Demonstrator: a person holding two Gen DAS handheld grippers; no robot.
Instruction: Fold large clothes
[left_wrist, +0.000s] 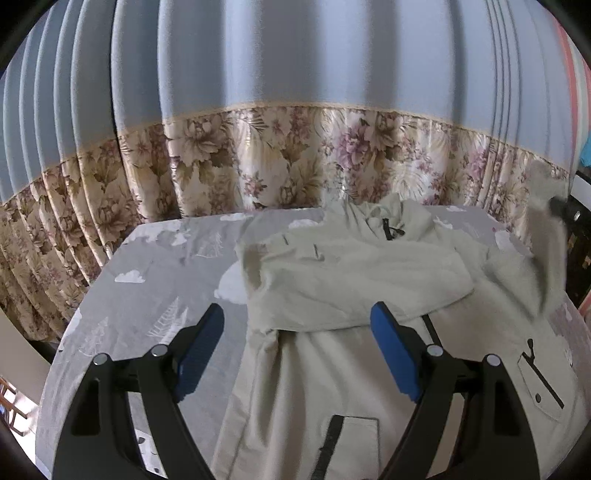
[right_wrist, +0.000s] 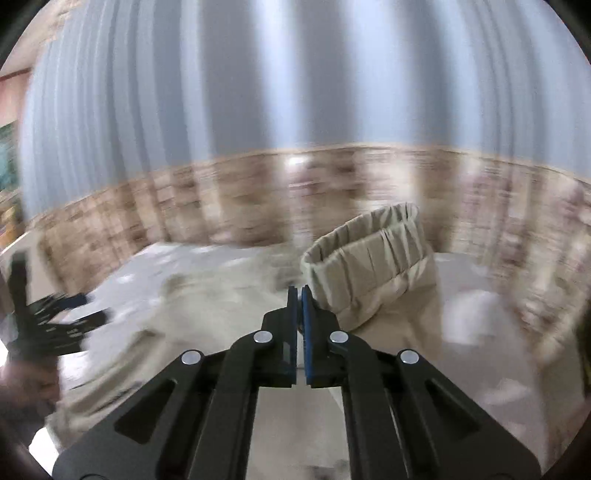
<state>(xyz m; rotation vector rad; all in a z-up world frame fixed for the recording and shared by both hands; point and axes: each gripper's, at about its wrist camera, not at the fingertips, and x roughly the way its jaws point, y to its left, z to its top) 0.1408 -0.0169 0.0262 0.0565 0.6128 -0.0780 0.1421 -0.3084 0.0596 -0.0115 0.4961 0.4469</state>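
While one sleeve lay folded across the pale beige zip-up jacket (left_wrist: 351, 273), the other gathered elastic cuff (right_wrist: 369, 258) was pinched in the closed right gripper (right_wrist: 300, 295). The left gripper (left_wrist: 297, 354) was held wide open and empty; the body folds were judged left undone.

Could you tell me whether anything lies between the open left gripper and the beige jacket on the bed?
Nothing visible does. The left gripper hangs open directly over the beige jacket, with only air between its blue pads and the fabric.

A pale beige jacket (left_wrist: 354, 273) with black zips is seen on a grey sheet (left_wrist: 155, 280) printed with white clouds and trees. Behind the sheet, a blue curtain (left_wrist: 280, 55) is bordered with beige-and-mauve florals.
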